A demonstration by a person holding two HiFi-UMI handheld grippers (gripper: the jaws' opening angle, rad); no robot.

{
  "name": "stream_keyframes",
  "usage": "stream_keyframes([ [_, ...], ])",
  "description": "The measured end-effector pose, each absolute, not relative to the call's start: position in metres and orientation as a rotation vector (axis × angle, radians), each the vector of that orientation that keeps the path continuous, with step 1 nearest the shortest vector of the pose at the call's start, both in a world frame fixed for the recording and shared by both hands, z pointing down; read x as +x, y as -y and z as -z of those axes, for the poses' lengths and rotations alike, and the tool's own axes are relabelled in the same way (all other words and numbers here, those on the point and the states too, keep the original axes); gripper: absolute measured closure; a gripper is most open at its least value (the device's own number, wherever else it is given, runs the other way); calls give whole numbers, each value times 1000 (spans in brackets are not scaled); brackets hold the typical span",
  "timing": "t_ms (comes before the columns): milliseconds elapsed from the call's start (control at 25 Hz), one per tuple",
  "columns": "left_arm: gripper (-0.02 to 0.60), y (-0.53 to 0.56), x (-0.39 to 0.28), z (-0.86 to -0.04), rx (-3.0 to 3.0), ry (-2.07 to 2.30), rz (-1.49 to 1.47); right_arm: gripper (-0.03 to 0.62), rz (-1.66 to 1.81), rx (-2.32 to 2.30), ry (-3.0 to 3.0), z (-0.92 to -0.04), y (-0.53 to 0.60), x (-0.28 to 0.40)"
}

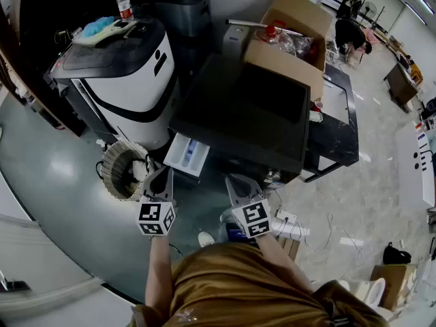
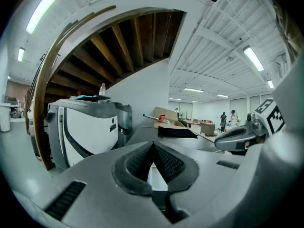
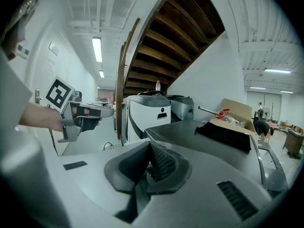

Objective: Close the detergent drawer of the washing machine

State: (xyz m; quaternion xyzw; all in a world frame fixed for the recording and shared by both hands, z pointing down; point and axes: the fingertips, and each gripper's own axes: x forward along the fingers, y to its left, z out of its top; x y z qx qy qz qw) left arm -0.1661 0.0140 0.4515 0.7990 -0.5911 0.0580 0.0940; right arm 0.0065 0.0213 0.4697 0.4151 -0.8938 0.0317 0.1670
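The dark-topped washing machine (image 1: 238,114) stands ahead of me, and its white detergent drawer (image 1: 187,153) sticks out of the front at the upper left corner. My left gripper (image 1: 162,172) hovers just in front of and below the drawer, apart from it. Its jaws are shut with nothing between them (image 2: 153,145), and a strip of the white drawer (image 2: 157,178) shows behind the pads. My right gripper (image 1: 238,180) is level with it before the machine's front, and its jaws (image 3: 149,146) also look shut and empty. The machine's grey top (image 3: 190,132) stretches out beyond them.
A white-and-black appliance (image 1: 122,73) with a bottle (image 1: 124,4) on top stands left of the machine. A round ribbed part (image 1: 122,169) lies on the floor by it. An open cardboard box (image 1: 293,39) sits behind the machine. A power strip (image 1: 286,218) lies at the lower right.
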Motion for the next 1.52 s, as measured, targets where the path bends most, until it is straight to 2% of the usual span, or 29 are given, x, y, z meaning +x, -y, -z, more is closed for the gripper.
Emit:
stream_keyframes([
  [600, 551, -13, -174, -453, 2328, 1766, -26, 582, -57, 1192, 2563, -467, -17, 11],
  [640, 544, -13, -175, -453, 2322, 1766, -6, 582, -59, 1191, 2563, -467, -18, 12],
  [760, 451, -13, -175, -454, 2317, 1737, 35, 582, -89, 1190, 2561, -468, -18, 13],
  [1520, 416, -16, -173, -495, 2341, 1642, -62, 582, -123, 1145, 2558, -485, -14, 3],
])
